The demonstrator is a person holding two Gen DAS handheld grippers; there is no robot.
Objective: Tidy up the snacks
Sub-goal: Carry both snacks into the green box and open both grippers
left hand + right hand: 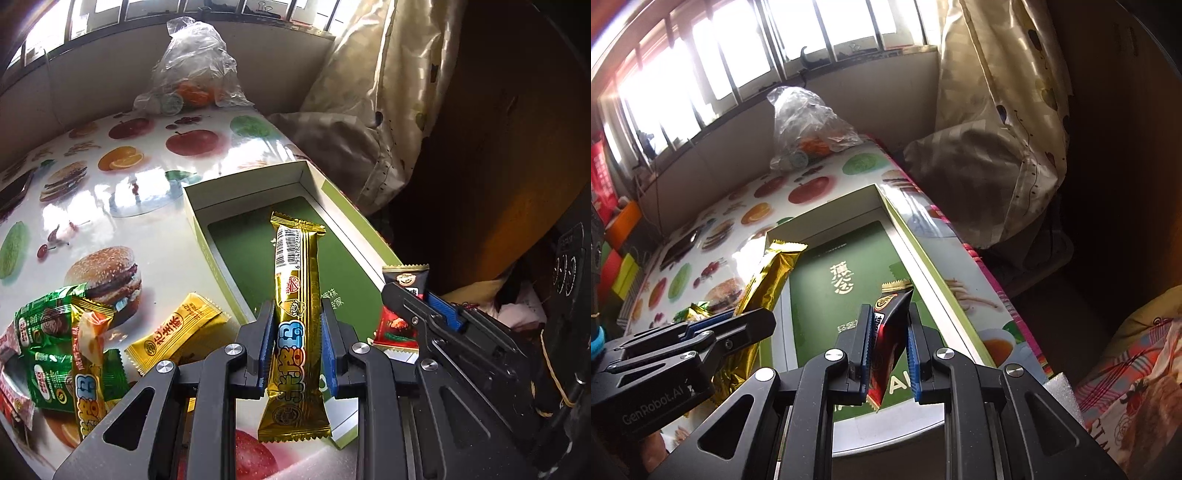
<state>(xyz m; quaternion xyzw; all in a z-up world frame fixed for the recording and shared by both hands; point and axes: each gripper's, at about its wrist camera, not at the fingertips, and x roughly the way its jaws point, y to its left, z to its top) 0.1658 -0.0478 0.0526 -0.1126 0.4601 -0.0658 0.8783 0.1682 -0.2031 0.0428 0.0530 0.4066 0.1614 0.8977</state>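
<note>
My left gripper (297, 325) is shut on a long gold snack bar (295, 317) and holds it upright over the near end of the open green box (255, 243). My right gripper (889, 332) is shut on a red and black snack packet (892, 332) above the same box (846, 266). The right gripper also shows in the left wrist view (424, 306) with its packet (402, 299), and the left gripper shows in the right wrist view (713, 328) with the gold bar (768, 280). The box holds no snacks that I can see.
Loose snacks lie on the fruit-print table (110, 206) at the left: green packets (48, 332), a gold bar (88, 362), a yellow packet (177, 332). A clear plastic bag (195, 70) stands at the far edge. A curtain (388, 110) hangs to the right.
</note>
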